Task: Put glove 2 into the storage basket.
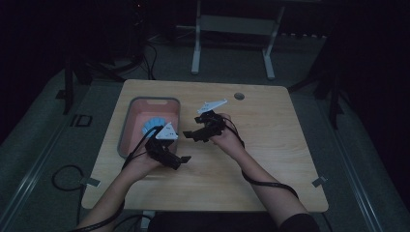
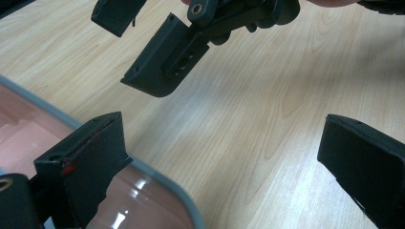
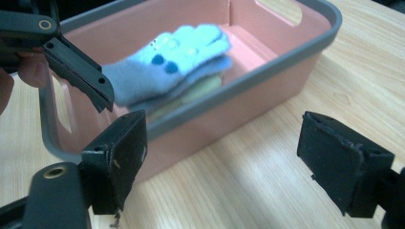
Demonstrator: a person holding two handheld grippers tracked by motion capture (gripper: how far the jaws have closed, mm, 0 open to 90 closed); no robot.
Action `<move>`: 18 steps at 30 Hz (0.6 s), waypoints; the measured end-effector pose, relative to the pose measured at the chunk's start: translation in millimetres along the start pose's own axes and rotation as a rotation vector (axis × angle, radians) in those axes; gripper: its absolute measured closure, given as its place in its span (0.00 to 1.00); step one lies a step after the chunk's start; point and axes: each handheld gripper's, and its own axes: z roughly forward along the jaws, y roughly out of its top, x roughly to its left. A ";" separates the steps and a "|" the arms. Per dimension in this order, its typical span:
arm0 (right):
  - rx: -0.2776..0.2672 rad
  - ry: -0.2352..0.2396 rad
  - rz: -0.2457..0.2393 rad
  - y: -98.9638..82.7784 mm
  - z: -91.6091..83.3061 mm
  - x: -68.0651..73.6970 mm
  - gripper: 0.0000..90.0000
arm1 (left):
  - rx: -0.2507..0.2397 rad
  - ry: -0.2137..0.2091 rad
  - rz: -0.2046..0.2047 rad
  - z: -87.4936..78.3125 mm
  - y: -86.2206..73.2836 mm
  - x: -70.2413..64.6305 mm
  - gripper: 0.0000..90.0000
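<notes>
Nearest, right gripper view: right gripper [image 3: 219,157] over bare table [image 3: 267,191], pale wood-grain laminate with a slight sheen. Jaws spread wide, nothing between; pads matte black, blocky, scuffed at the edges. Just beyond them, the bin [image 3: 286,52]: pink plastic walls, grey rounded rim, rectangular with soft corners, a handle cut-out in the far wall. Inside, a light-blue glove [image 3: 167,62], fuzzy knit with darker blue dots, lying flat on something yellowish that is too blurred to name. A jaw of the left gripper [image 3: 76,67] crosses the bin's near left corner.

Left gripper view: left gripper [image 2: 224,162], jaws also wide apart and empty; a red fleck on one pad. Glossy bin corner at lower left, wood grain beyond, then the other gripper's jaws farther off at top.

High view: both hands side by side at mid-table, left gripper [image 1: 169,152] just beside the bin's right wall, right gripper [image 1: 200,130] near it, pale three-cornered plates on top. Glove a blue patch inside the bin. A small grey round cap [image 1: 239,95] sits near the table's far edge; dark floor and a white frame [image 1: 232,38] behind.
</notes>
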 end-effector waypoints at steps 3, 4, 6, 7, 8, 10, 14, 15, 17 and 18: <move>0.005 -0.010 -0.002 -7.3 -4.1 -2.1 0.19 | 0.002 -0.017 0.014 5.5 -0.5 -6.5 0.03; 0.010 -0.014 -0.007 -9.9 -5.3 -3.1 0.19 | 0.007 -0.029 0.021 7.8 -0.6 -8.1 0.03; 0.018 -0.027 -0.009 -14.9 -7.4 -6.6 0.19 | 0.022 -0.039 0.036 12.4 -0.1 -10.6 0.03; 0.022 -0.031 -0.003 -17.3 -8.5 -8.4 0.19 | 0.023 -0.044 0.043 14.2 0.5 -12.0 0.03; 0.024 -0.032 0.003 -19.8 -9.8 -10.2 0.19 | 0.021 -0.050 0.047 15.5 1.1 -12.9 0.03; 0.026 -0.041 0.002 -24.6 -12.8 -13.1 0.19 | 0.009 -0.061 0.044 18.3 2.3 -15.5 0.03; 0.028 -0.052 0.008 -35.5 -19.3 -17.0 0.19 | 0.013 -0.084 0.058 26.0 3.2 -23.1 0.03; 0.028 -0.052 0.008 -35.5 -19.3 -17.0 0.19 | 0.013 -0.084 0.058 26.0 3.2 -23.1 0.03; 0.029 -0.053 0.016 -41.8 -21.4 -18.0 0.19 | 0.012 -0.101 0.059 32.7 2.7 -28.9 0.03; 0.030 -0.055 0.015 -44.0 -21.8 -18.0 0.19 | 0.015 -0.104 0.066 35.4 2.4 -31.4 0.03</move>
